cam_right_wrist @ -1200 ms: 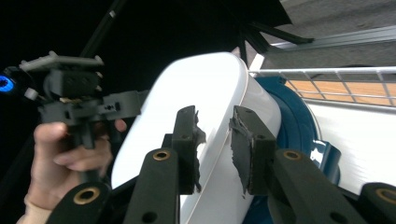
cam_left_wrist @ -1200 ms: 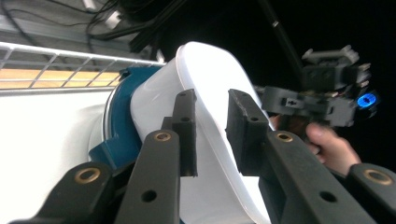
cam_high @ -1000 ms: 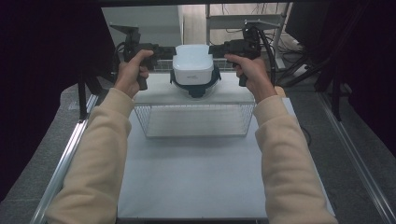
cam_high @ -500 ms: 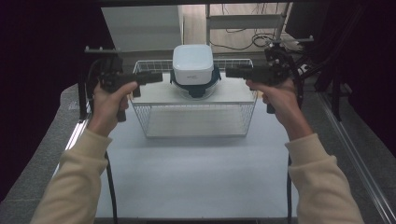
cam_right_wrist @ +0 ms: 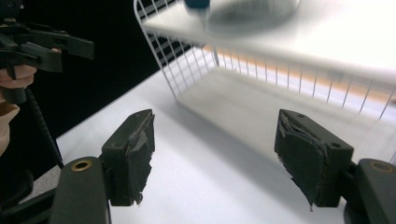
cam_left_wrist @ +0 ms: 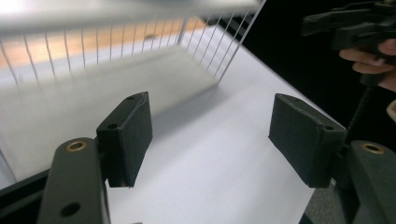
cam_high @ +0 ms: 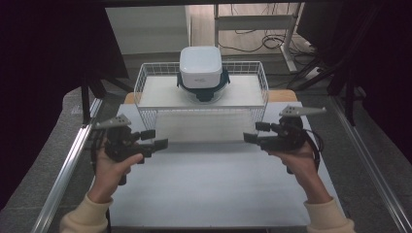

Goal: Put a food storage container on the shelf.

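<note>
A white box-shaped container with a dark teal clip lid rests upside down on the white shelf inside a white wire basket at the back of the table. My left gripper hovers low at the front left of the basket, its jaws pointing right and standing open after just opening further, with nothing between them. My right gripper mirrors it at the front right, pointing left, open after just opening further, with nothing between the jaws. Both are well apart from the container.
The white table top stretches in front of the basket. Metal frame rails run along both sides. Dark curtains flank the table, and cables lie on the floor behind it.
Both hands let go of the container, spread outward and came down toward me, from beside the container to low in front of the basket. The jaws widened. The container stays in the basket.
</note>
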A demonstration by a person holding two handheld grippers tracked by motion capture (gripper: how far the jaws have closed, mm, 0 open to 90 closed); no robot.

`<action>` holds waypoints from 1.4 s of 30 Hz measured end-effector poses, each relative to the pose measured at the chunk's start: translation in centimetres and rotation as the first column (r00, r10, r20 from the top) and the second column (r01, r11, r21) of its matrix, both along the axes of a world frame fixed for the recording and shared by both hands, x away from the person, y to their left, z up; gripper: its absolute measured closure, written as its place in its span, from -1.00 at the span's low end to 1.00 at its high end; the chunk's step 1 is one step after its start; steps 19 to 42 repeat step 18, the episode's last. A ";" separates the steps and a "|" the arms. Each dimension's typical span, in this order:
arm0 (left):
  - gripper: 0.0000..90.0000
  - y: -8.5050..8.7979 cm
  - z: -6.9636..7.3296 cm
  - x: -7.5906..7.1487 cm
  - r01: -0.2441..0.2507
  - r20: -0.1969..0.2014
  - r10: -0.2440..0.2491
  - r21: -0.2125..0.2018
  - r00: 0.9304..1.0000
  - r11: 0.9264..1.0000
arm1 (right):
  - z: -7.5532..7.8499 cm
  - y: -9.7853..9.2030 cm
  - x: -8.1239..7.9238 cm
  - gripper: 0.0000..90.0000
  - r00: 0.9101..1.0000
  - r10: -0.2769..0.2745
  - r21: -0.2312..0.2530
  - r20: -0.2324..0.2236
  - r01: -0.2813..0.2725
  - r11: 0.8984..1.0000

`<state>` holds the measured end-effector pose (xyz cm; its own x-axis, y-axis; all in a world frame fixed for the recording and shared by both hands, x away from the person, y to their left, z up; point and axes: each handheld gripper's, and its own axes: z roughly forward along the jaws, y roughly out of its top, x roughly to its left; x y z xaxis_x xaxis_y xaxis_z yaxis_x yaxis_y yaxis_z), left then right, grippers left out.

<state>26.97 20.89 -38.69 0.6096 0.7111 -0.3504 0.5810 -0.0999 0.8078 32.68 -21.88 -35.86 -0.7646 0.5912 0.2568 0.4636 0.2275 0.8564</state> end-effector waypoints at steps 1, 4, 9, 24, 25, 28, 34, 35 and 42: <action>-0.34 -0.1 -1.0 -0.1 0.004 -0.021 -0.004 -0.008 1.000 1.000 | -0.9 -0.1 -0.3 -0.38 1.000 -0.002 0.003 0.000 0.002 1.000; -0.34 -0.2 -3.5 -0.2 -0.001 -0.058 0.001 0.013 0.998 1.000 | -3.5 0.0 -0.9 -0.37 0.999 0.000 0.000 -0.032 0.000 1.000; -0.33 0.4 -5.6 0.1 -0.043 -0.094 0.046 0.030 0.994 0.999 | -6.3 0.1 -1.2 -0.38 0.998 -0.013 -0.060 -0.063 0.009 0.998; -0.35 0.9 -5.9 -0.1 -0.052 -0.099 0.053 0.013 0.994 0.999 | -6.0 0.0 -1.6 -0.38 1.000 -0.028 -0.061 -0.009 0.028 0.998; -0.35 0.9 -5.9 -0.1 -0.052 -0.099 0.053 0.013 0.994 0.999 | -6.0 0.0 -1.6 -0.38 1.000 -0.028 -0.061 -0.009 0.028 0.998; -0.35 0.9 -5.9 -0.1 -0.052 -0.099 0.053 0.013 0.994 0.999 | -6.0 0.0 -1.6 -0.38 1.000 -0.028 -0.061 -0.009 0.028 0.998; -0.35 0.9 -5.9 -0.1 -0.052 -0.099 0.053 0.013 0.994 0.999 | -6.0 0.0 -1.6 -0.38 1.000 -0.028 -0.061 -0.009 0.028 0.998; -0.35 0.9 -5.9 -0.1 -0.052 -0.099 0.053 0.013 0.994 0.999 | -6.0 0.0 -1.6 -0.38 1.000 -0.028 -0.061 -0.009 0.028 0.998; -0.35 0.9 -5.9 -0.1 -0.052 -0.099 0.053 0.013 0.994 0.999 | -6.0 0.0 -1.6 -0.38 1.000 -0.028 -0.061 -0.009 0.028 0.998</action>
